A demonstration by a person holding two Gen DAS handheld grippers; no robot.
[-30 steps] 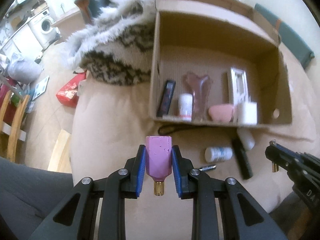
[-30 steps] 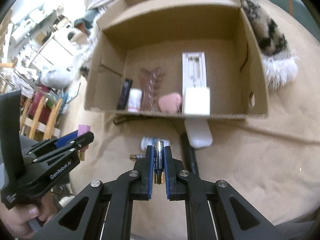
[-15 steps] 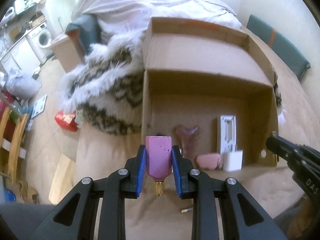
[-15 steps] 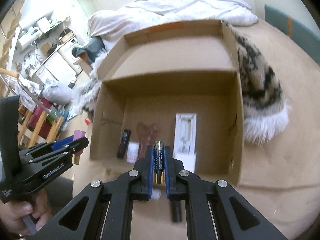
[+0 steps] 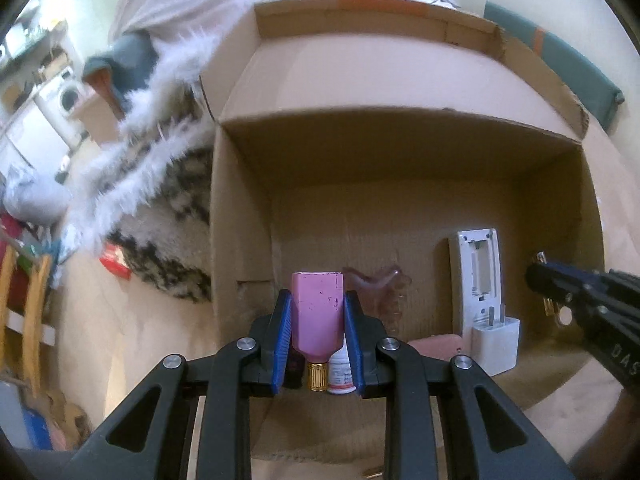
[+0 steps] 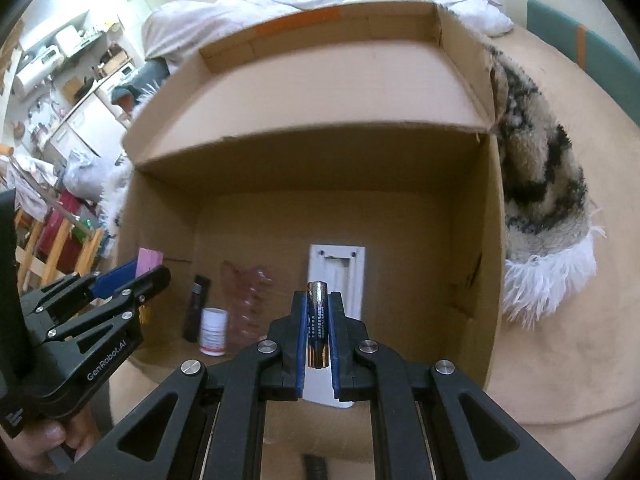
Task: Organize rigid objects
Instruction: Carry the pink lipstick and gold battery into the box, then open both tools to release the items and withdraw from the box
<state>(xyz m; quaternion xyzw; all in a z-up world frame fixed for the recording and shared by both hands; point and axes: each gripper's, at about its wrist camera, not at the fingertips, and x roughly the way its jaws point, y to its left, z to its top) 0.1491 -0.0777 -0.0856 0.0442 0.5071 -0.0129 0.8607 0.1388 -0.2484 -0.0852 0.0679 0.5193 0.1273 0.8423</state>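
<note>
Clamped between the blue pads of the left gripper (image 5: 318,322), a pink bottle (image 5: 318,312) is held gold cap down above the near edge of the cardboard box (image 5: 400,148). A battery (image 6: 318,320) is pinched upright in the right gripper (image 6: 318,324), over the white remote (image 6: 340,276) lying inside.

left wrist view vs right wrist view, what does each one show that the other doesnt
Only the left wrist view shows the white charger plug standing in the box, the pink item beside it, and the pink bottle's gold cap.

Only the right wrist view shows the battery clamped in the right gripper, the slim black tube, and a hand on the left gripper's handle.

Both show the cardboard box, the white remote, the small white bottle, the translucent pink piece, the furry blanket and the left gripper holding the pink bottle.
</note>
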